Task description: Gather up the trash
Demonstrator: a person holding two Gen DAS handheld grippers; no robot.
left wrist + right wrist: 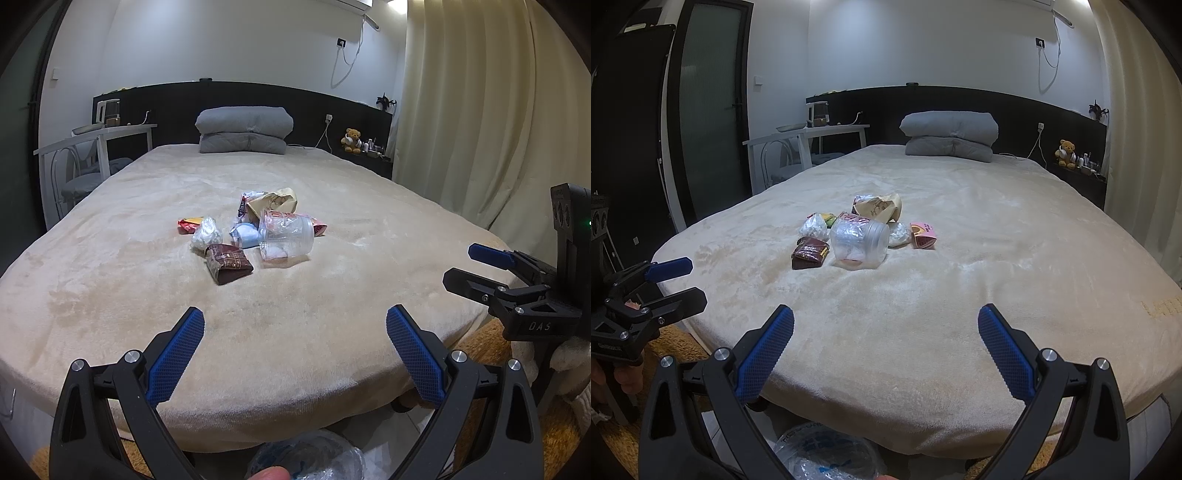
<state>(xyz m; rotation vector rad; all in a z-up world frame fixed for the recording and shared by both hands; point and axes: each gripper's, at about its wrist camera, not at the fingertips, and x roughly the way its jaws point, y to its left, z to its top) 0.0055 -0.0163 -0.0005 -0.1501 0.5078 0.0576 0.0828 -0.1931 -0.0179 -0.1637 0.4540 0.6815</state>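
The trash pile (251, 232) sits mid-bed, its clear plastic jar (860, 240) on its side nearest, straight ahead of both tongs and well beyond them, left gripper (295, 354) and right gripper (885, 352) both spread wide, empty, about equally distant.

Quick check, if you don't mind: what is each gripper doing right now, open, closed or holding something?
Left gripper: open, holding nothing, above the near edge of the bed.
Right gripper: open, holding nothing, short of the trash pile.

Home bedroom: wide bed (258, 314), folded duvet (243, 131), curtain (472, 110), teddy bear (352, 140).
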